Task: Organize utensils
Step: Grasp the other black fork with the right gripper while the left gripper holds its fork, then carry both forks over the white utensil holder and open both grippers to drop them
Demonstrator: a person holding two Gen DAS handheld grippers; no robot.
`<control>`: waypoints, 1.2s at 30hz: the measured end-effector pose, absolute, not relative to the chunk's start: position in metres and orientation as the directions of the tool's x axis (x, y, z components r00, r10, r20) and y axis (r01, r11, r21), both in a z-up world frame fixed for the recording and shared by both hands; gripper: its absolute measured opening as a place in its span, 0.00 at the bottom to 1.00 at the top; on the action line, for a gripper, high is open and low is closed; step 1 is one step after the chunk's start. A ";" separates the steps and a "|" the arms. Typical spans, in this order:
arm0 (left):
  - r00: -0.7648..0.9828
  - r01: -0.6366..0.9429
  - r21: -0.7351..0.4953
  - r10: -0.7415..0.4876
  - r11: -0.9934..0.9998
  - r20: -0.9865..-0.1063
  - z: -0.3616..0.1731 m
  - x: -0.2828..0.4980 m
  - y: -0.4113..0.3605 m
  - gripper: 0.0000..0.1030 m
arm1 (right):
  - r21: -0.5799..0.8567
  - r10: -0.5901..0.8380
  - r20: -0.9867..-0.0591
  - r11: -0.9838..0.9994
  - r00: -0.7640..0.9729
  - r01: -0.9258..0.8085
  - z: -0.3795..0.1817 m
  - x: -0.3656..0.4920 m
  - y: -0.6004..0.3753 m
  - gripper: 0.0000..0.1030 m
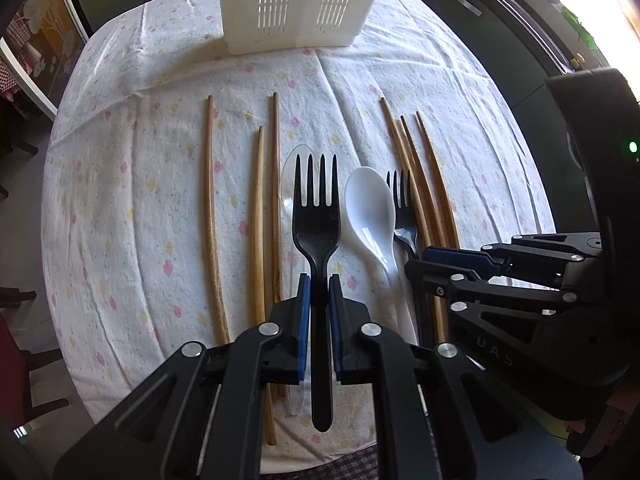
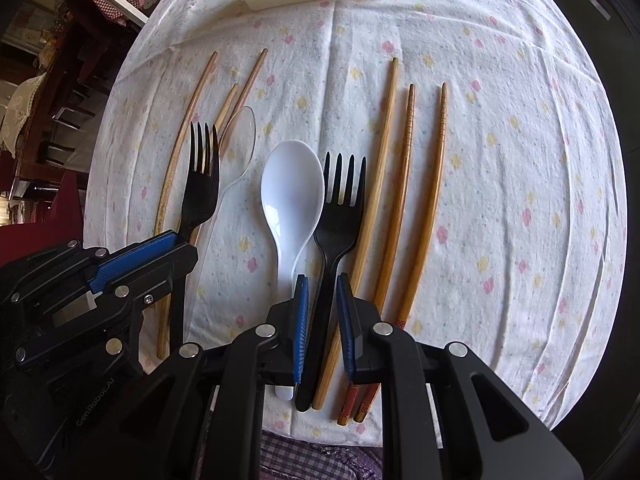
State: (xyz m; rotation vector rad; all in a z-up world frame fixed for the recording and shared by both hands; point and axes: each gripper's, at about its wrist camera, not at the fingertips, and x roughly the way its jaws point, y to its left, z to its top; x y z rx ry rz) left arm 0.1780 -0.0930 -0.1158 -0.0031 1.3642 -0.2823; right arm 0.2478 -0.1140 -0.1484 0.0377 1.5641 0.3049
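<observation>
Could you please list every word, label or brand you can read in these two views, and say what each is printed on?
"GenRobot.AI": pale lettering on the black body of the left gripper, seen from the right wrist view.
"UAS": pale embossed letters on the black body of the right gripper, seen from the left wrist view; only partly legible, possibly cut off.
Nothing else carries readable text.

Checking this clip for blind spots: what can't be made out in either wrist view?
- White utensil holder: cut off by the top edge in both views; its inside is hidden.
- Clear spoon: handle hidden behind the left gripper and its black fork.
- Right gripper: whether its pads press on the second fork is unclear.
</observation>
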 end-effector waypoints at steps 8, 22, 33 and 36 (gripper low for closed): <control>0.199 0.204 -0.175 -0.216 0.963 -0.956 -0.106 0.175 -0.085 0.09 | 0.048 0.062 -0.997 0.971 0.053 -0.235 -0.153 0.240 -0.084 0.09; 0.417 0.249 -0.254 -0.340 0.935 -0.843 -0.011 0.196 -0.071 0.09 | 0.439 0.457 -0.839 0.889 0.294 -0.129 -0.099 0.228 -0.150 0.09; 0.863 0.234 -0.174 -0.287 0.956 -0.416 0.099 0.285 -0.080 0.09 | 0.594 0.597 -0.715 0.793 0.363 -0.134 -0.090 0.235 -0.175 0.09; 0.909 0.214 -0.119 -0.242 0.970 -0.339 0.098 0.306 -0.089 0.09 | 0.602 0.603 -0.708 0.788 0.368 -0.133 -0.090 0.234 -0.192 0.09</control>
